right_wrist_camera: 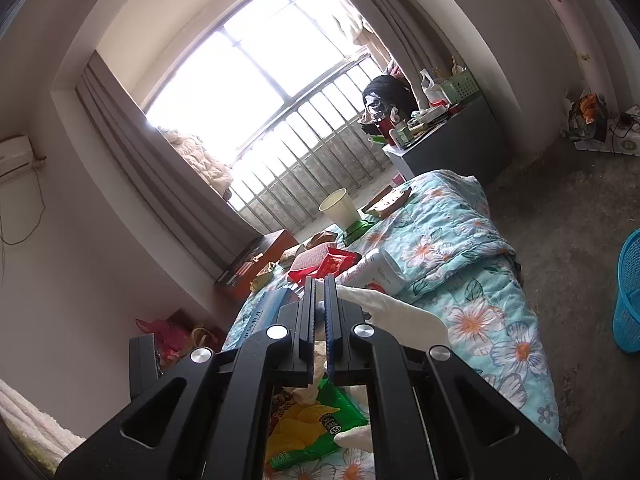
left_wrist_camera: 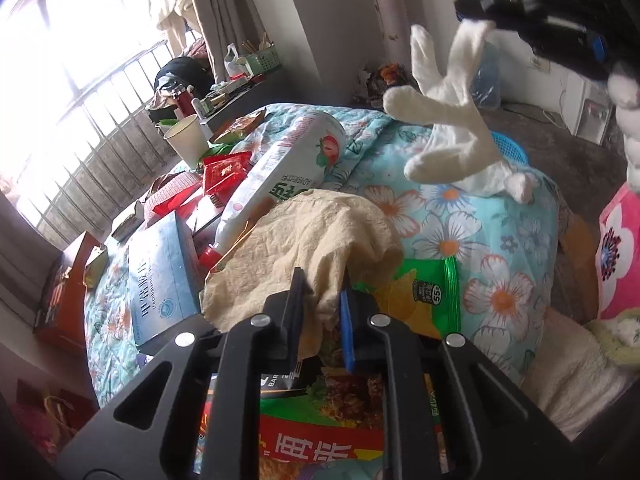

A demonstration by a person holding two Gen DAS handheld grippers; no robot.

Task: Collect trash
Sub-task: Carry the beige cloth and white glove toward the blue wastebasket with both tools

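Floral quilt (left_wrist_camera: 472, 216), crumpled beige tissue (left_wrist_camera: 320, 236)

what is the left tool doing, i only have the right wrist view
Observer: The left tool is shut on a crumpled beige paper towel lying on the floral quilt.
Operator: how does my glove look from over there
Observer: The right tool pinches the white glove by one fingertip; the other glove fingers splay out below it.
Operator: any more trash near the left tool
Observer: A red snack packet with large printed characters lies right under it.
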